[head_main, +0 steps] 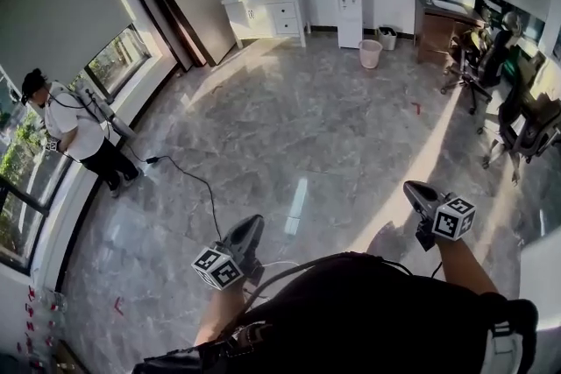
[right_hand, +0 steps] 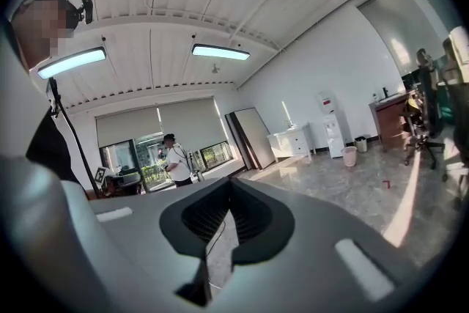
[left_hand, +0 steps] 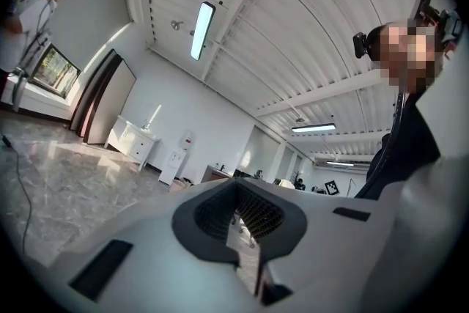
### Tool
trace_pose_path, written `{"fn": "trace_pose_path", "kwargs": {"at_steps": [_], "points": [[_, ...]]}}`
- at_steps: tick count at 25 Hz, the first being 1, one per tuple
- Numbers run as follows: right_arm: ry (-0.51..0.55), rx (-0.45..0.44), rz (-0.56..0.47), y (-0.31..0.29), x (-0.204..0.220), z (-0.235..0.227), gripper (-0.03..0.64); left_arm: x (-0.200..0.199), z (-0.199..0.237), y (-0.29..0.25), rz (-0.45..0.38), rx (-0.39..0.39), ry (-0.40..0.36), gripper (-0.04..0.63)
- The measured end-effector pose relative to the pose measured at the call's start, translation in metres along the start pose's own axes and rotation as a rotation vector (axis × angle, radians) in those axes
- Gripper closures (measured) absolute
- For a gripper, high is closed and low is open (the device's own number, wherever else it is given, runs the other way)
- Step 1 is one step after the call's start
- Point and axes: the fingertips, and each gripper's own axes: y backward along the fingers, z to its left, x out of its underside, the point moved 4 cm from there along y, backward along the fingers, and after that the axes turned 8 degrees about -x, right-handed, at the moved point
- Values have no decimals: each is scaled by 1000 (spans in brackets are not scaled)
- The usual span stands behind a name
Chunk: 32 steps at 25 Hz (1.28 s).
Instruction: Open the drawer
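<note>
Both bare forearms reach forward from the body. The left tongs [head_main: 248, 232] and right tongs [head_main: 419, 193] point far, jaws drawn together on nothing.

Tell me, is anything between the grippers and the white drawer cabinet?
Nothing visible. Only bare grey marble floor lies between the left gripper, the right gripper and the white drawer cabinet. A thin black cable lies left of that path.

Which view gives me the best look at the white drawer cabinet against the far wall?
Head view: the white drawer cabinet stands unobstructed at the far wall, with its drawer fronts visible. Both gripper views show it smaller and far off, and the drawers are hard to tell.
</note>
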Motion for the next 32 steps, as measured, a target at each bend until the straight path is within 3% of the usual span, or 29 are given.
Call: {"fn": "trace_pose_path", "kwargs": {"at_steps": [11,18,25,32], "points": [[44,-169,21,-76,-108,-175,615,-29,-10,-161,-125,-117,0,595],[-5,-181,38,-104,-118,-251,615,-23,-8,-241,-63,-134,5,595],[-31,-127,46,-147,-112,-289,615,-30,47,-288,-43,-105,33,595],[9,-42,3,-242,-141,-285,615,-83,152,-331,-32,5,32,595]]}}
